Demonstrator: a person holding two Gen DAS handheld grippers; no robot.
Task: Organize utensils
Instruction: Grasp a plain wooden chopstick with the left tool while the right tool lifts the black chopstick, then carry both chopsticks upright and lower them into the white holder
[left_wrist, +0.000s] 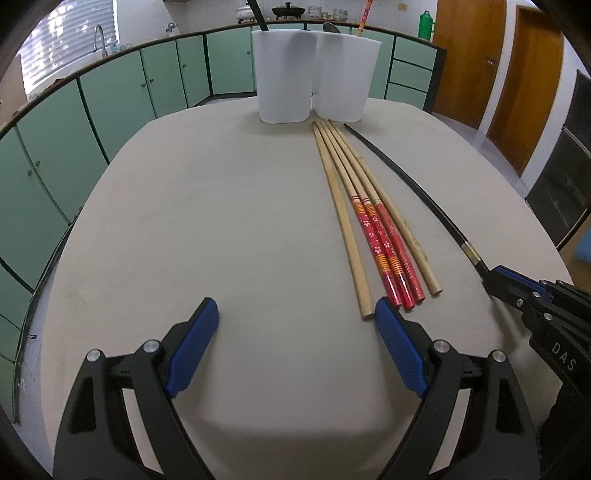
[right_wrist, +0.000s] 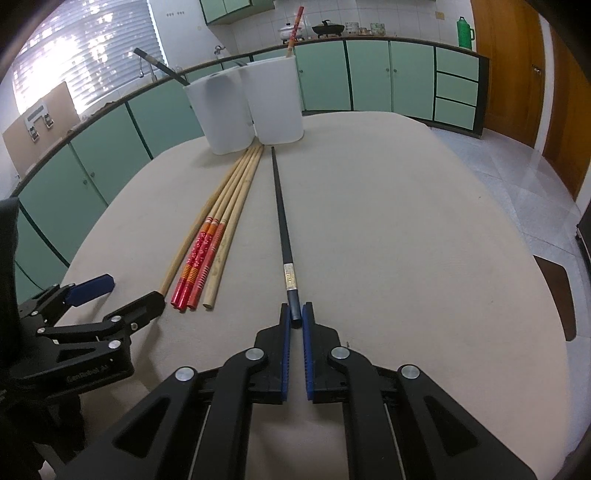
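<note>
Several chopsticks lie side by side on the beige table, plain wooden ones flanking red-patterned ones. To their right lies a black chopstick with its tip toward the cups. My right gripper is shut on its near end. My left gripper hovers open and empty, its right finger just short of the bundle's near ends. Two white cups stand at the far edge. One holds a black chopstick, the other a red-patterned one.
Green cabinets curve around the far and left sides of the table. A dark chair back stands at the table's right edge. Wooden doors are at the far right. Bare tabletop spreads right of the black chopstick.
</note>
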